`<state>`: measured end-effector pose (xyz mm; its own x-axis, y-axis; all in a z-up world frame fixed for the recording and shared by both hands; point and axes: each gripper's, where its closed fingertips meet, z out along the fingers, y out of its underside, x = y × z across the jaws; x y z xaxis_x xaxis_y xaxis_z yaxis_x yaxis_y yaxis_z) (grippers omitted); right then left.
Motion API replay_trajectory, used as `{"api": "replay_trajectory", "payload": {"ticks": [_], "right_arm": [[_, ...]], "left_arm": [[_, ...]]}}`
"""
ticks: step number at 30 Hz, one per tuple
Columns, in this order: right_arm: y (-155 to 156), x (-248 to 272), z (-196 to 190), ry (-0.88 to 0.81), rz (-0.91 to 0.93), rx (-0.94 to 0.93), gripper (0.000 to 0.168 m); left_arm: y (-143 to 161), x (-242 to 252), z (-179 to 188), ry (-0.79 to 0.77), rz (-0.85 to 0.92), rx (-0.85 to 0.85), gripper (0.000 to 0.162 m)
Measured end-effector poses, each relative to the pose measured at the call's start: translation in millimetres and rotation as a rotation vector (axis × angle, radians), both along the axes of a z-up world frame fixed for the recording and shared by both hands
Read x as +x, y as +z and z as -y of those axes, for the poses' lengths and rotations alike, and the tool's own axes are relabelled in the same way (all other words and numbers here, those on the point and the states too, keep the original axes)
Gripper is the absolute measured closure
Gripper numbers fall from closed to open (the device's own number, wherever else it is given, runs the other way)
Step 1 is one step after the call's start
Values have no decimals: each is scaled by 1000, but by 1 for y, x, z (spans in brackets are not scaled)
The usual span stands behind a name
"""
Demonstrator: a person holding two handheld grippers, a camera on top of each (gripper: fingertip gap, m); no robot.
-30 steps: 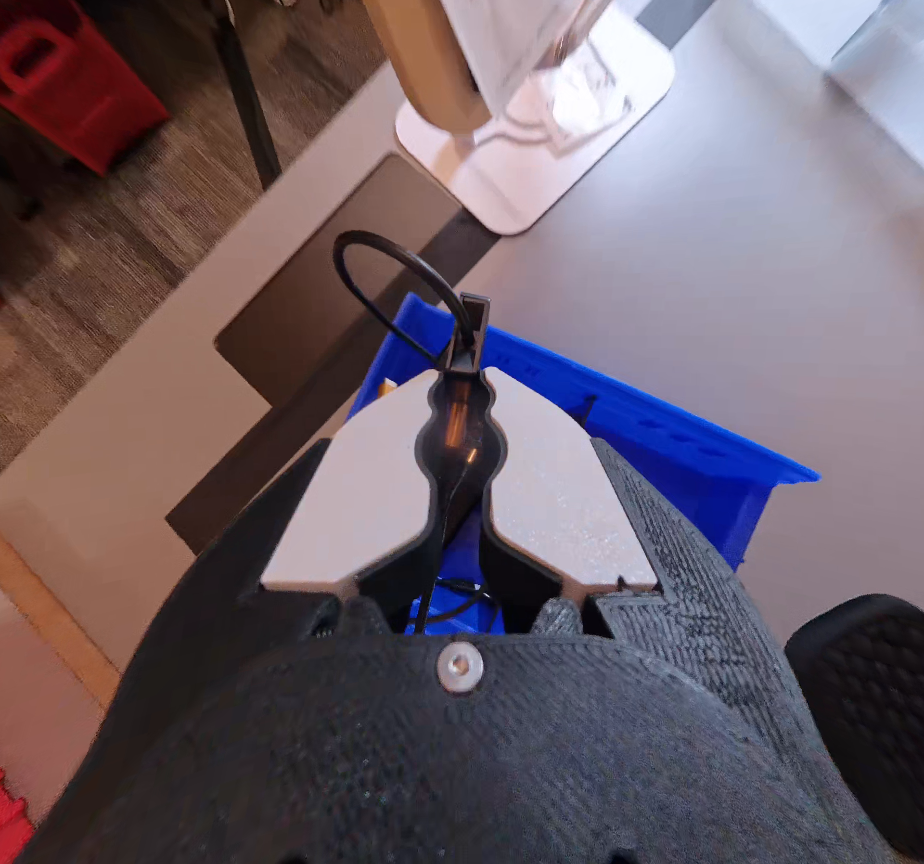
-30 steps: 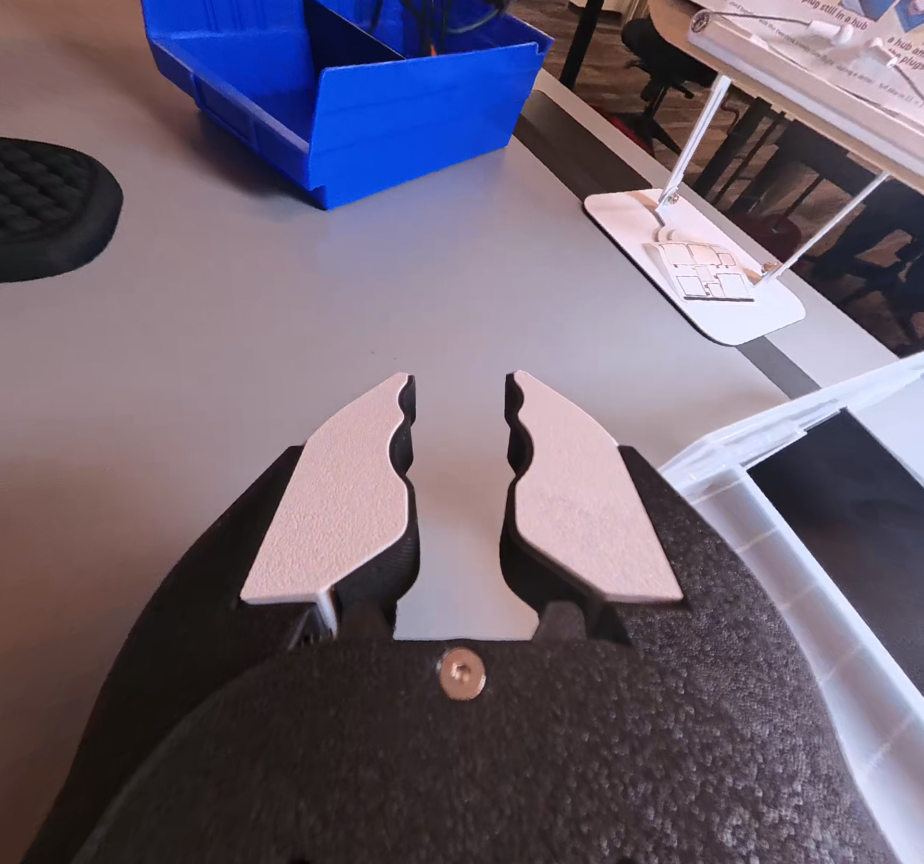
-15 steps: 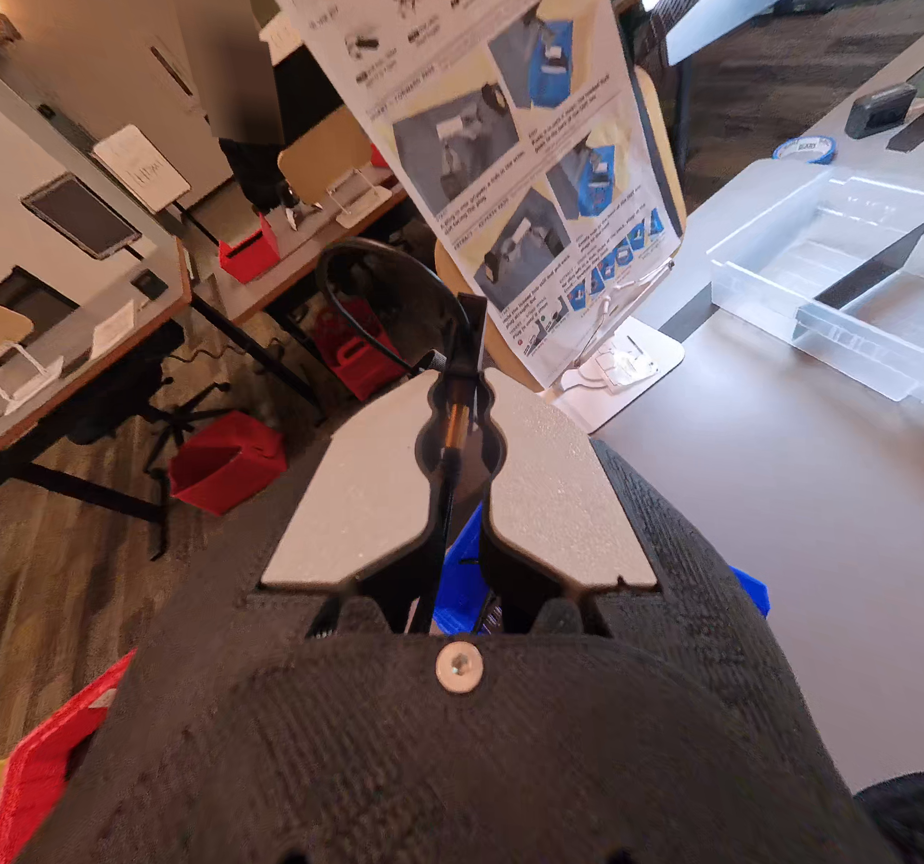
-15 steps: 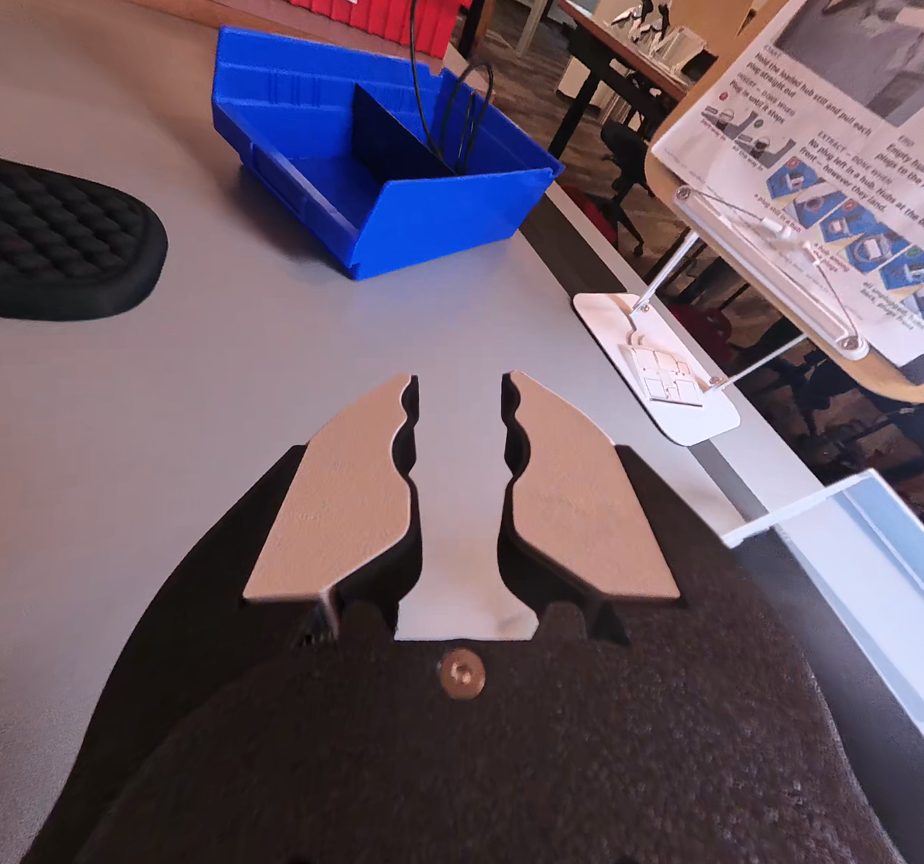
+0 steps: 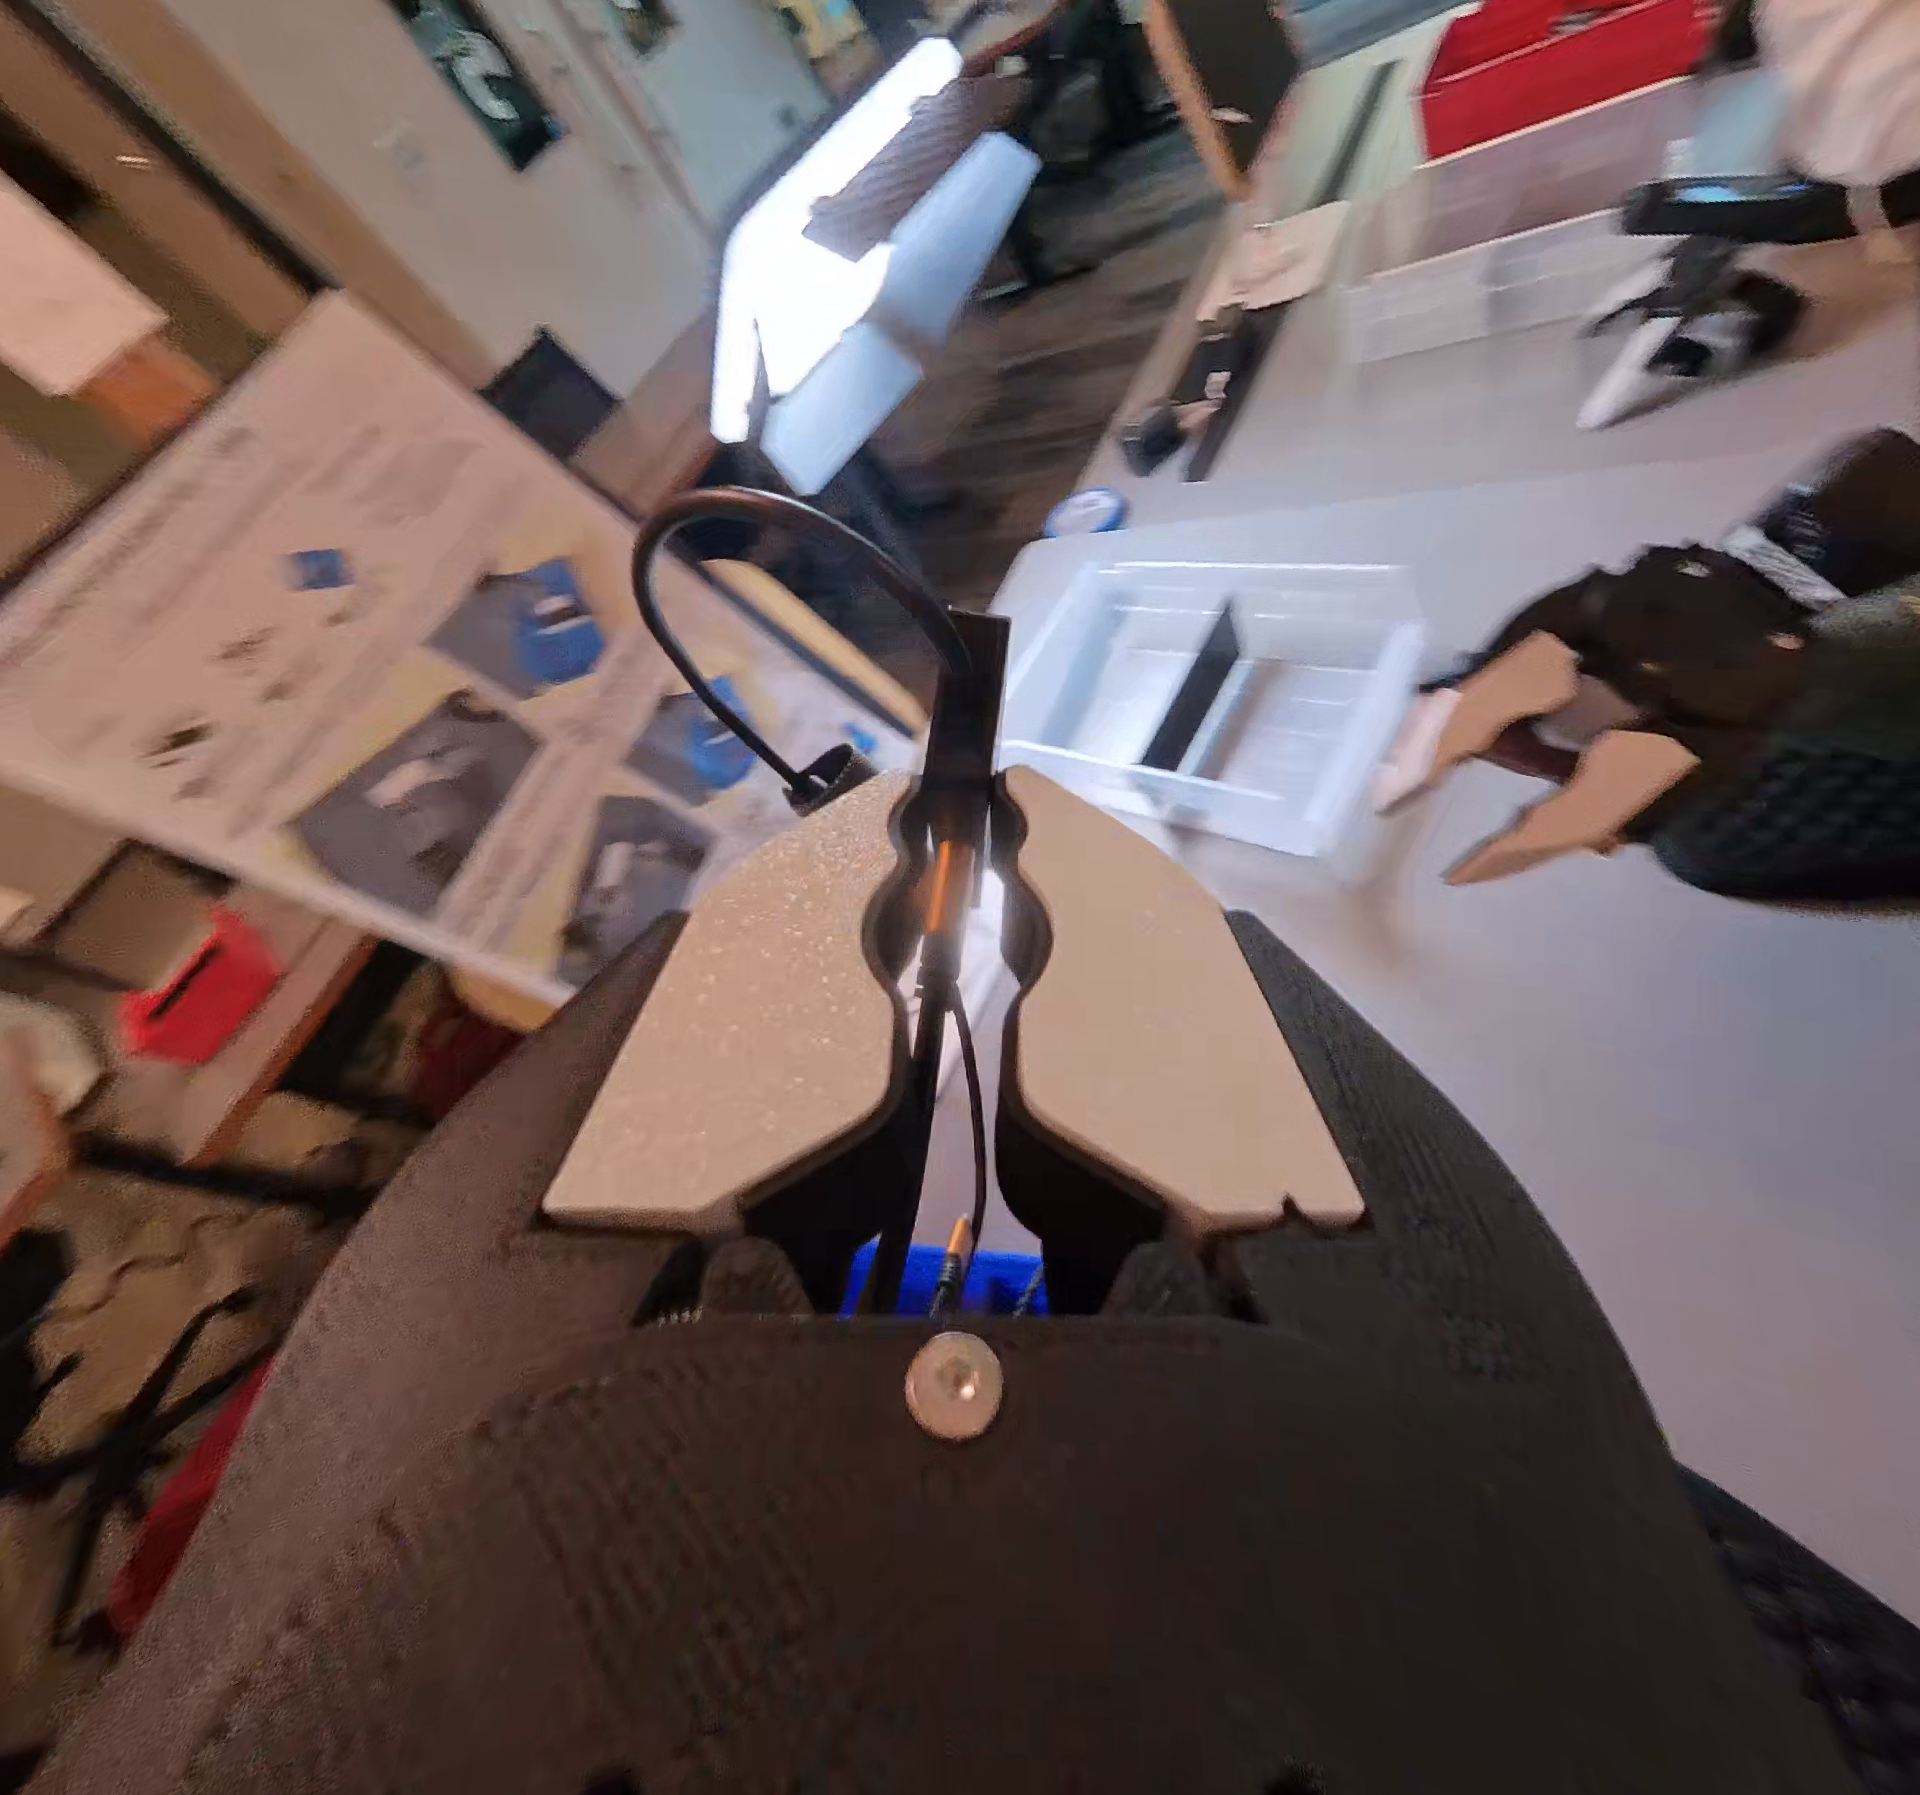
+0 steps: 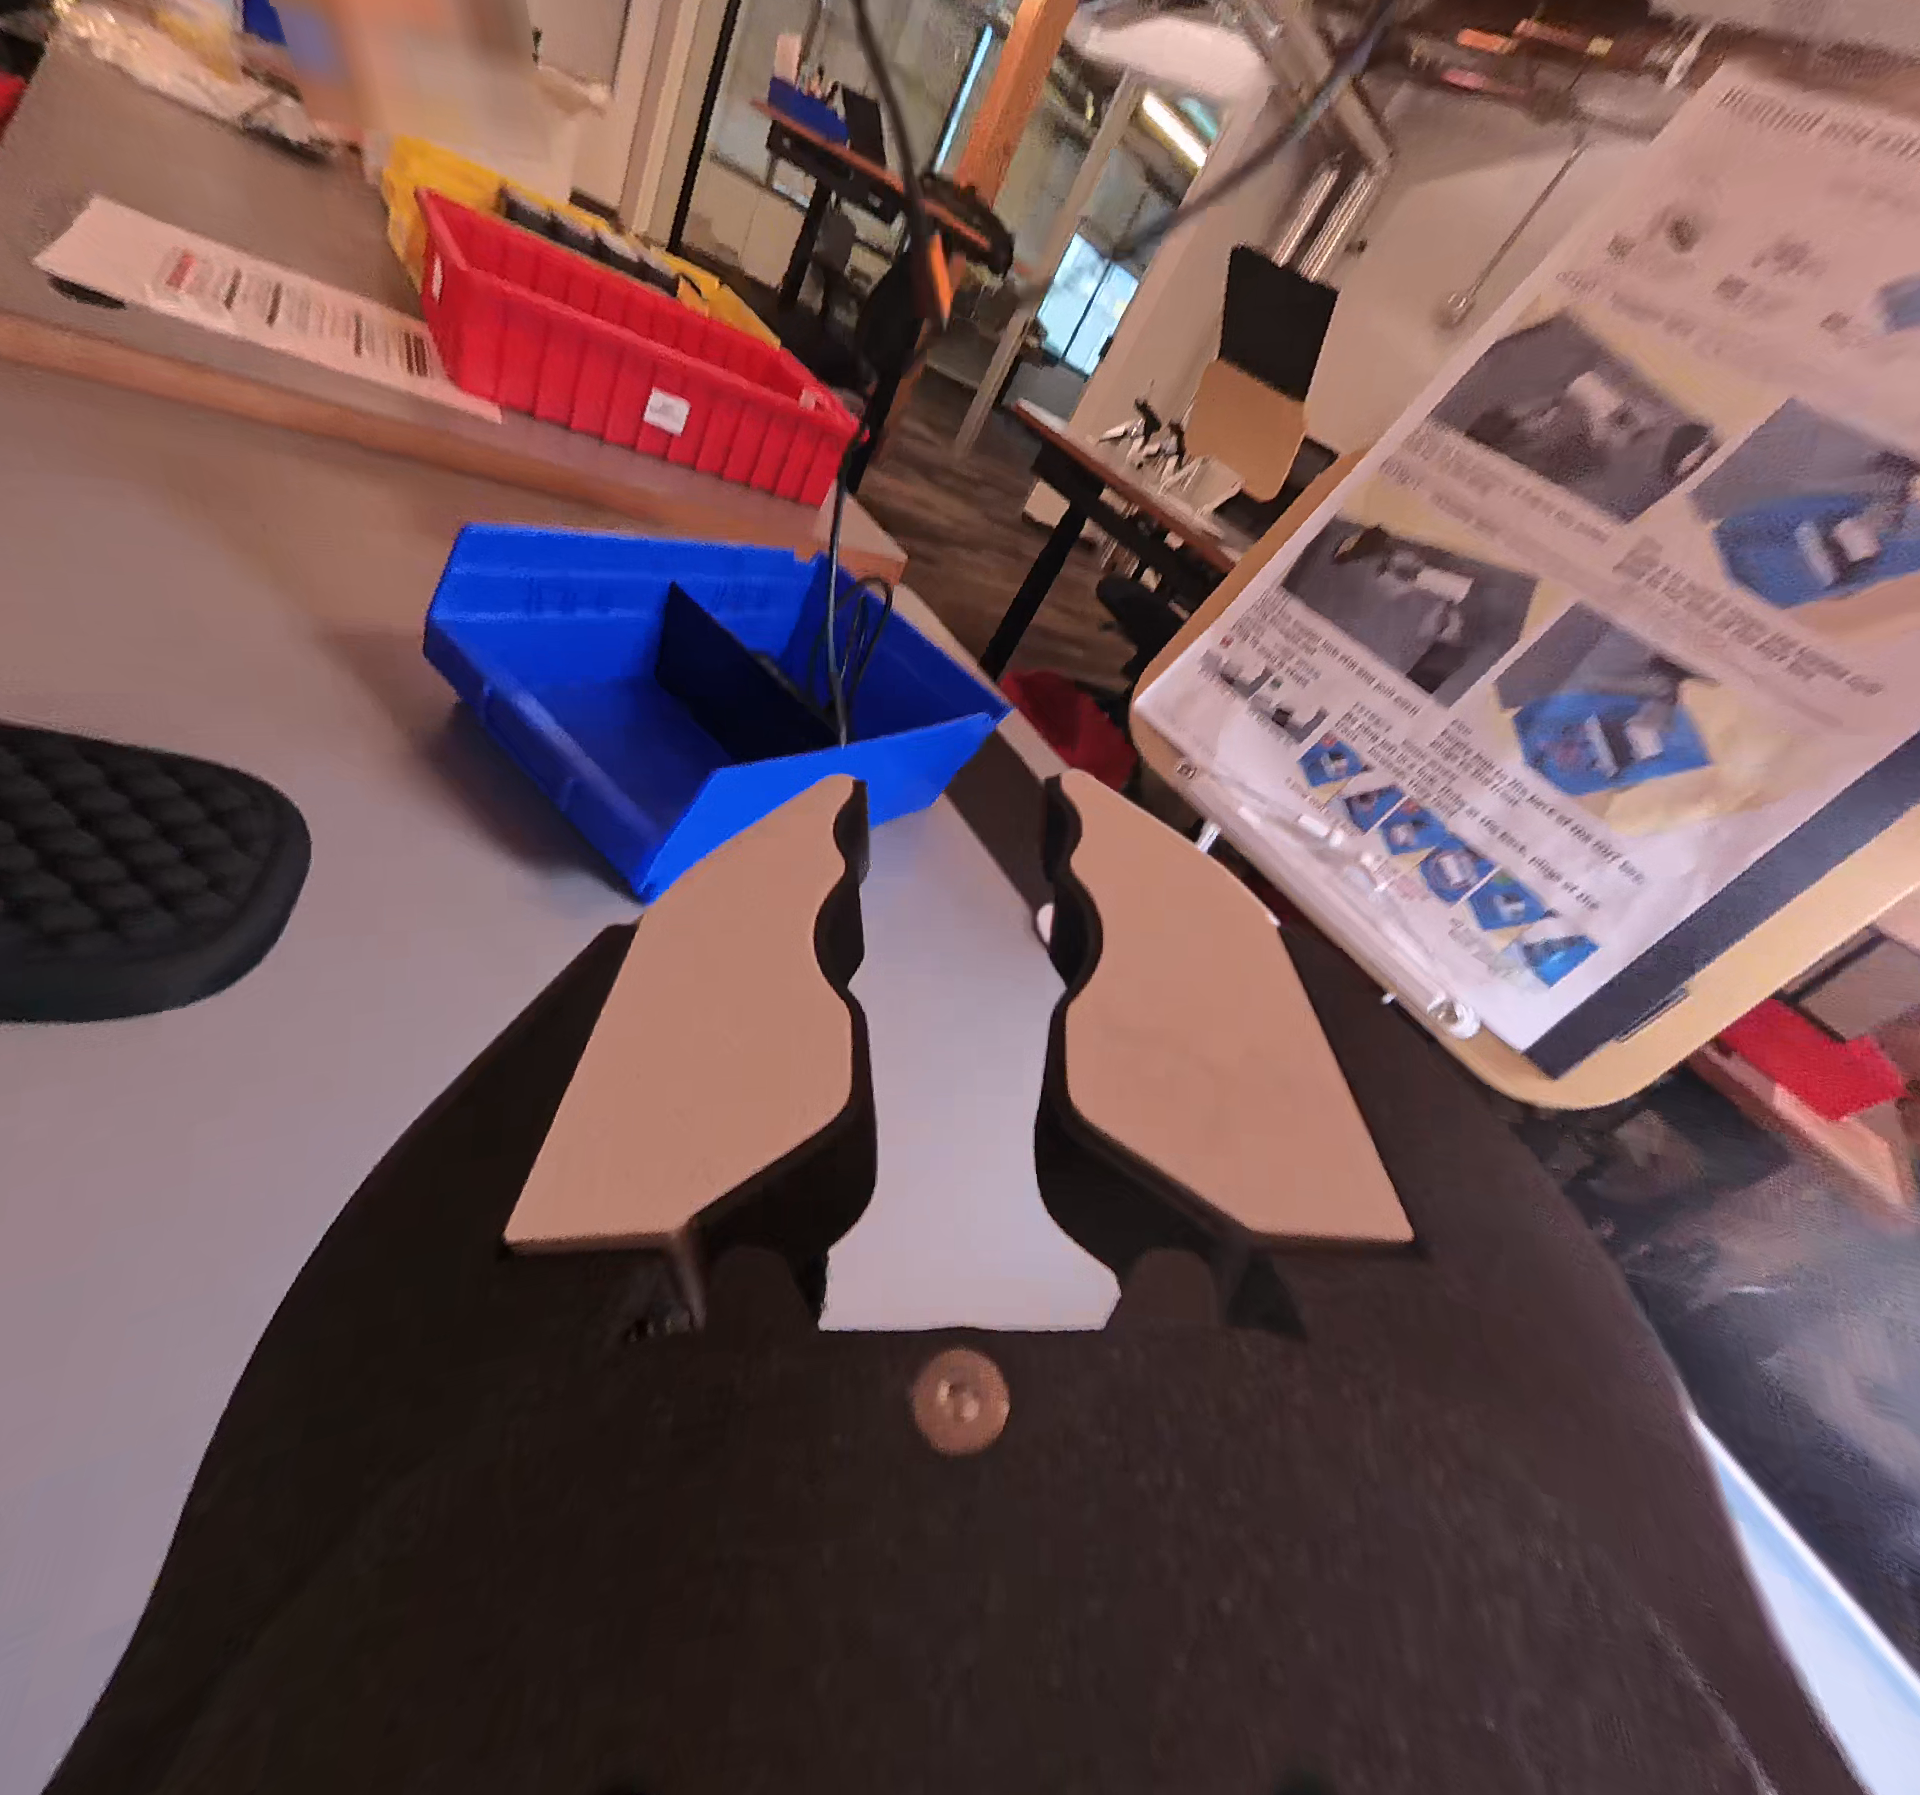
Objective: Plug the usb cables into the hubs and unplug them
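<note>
The left gripper (image 5: 958, 789) pinches a black USB cable (image 5: 717, 592), lifted above the blue bin (image 6: 665, 706); nothing looks plugged yet. The right gripper (image 6: 951, 800) hangs narrowly parted, empty, over the grey table (image 6: 260, 1122). Beyond the bin: a red bin (image 6: 623, 353), an instruction sheet (image 6: 1558, 654), more desks.

Right wrist view: bare grey worktop (image 6: 312, 1070) runs open from the right tool (image 6: 951, 810) toward frame left. Blockers: blue bin (image 6: 665, 758) dead ahead, centre frame, cable (image 6: 836, 644) rising out of it; black pad (image 6: 114, 862) at left edge; tilted instruction board (image 6: 1558, 654) crowding the right. Left wrist view: clear tray (image 5: 1226, 696) centre-right, open worktop (image 5: 1558, 1122) below it in the lower right.
</note>
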<state>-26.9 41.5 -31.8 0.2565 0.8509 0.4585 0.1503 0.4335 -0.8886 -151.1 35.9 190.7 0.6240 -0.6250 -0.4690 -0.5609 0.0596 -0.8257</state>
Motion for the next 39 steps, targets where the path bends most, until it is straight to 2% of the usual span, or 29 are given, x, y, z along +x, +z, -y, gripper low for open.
{"api": "replay_trajectory", "payload": {"ticks": [3,6,10,11,13,15,17,21,25,30,32,33,34,37,39], "right_arm": [[32,13,9,16,-57,20,135],[50,31,17,33,-109,36,131],[31,38,35,129,-21,-59,132],[24,40,34,120,-6,-86,148],[7,45,31,130,39,-163,153],[-3,54,31,214,18,-374,157],[-12,63,34,340,-28,-628,157],[-34,77,28,443,-119,-940,157],[-52,82,22,462,-203,-1137,157],[-66,64,33,503,-210,-1242,157],[-71,53,39,501,-196,-1273,157],[-75,49,42,496,-186,-1284,157],[-78,46,42,491,-184,-1295,157],[-90,42,41,477,-136,-1257,153],[-92,47,36,464,-97,-1105,140]], "left_arm": [[-44,60,19,-183,-15,-108,151],[-89,112,37,-359,14,-227,151],[-137,159,44,-510,72,-336,151],[-147,167,43,-535,86,-362,151],[-163,176,37,-560,120,-398,150],[-174,179,29,-553,180,-423,149],[-184,178,16,-496,195,-365,143],[-211,169,17,-397,-12,-90,132],[-237,168,38,-341,-199,117,139],[-288,148,21,-157,-468,178,141],[-303,149,20,-166,-447,139,146],[-303,146,17,-148,-444,163,157],[-305,142,16,-146,-450,173,159],[-322,138,23,-191,-326,-8,159],[-328,134,27,-236,-194,-140,159]]}}
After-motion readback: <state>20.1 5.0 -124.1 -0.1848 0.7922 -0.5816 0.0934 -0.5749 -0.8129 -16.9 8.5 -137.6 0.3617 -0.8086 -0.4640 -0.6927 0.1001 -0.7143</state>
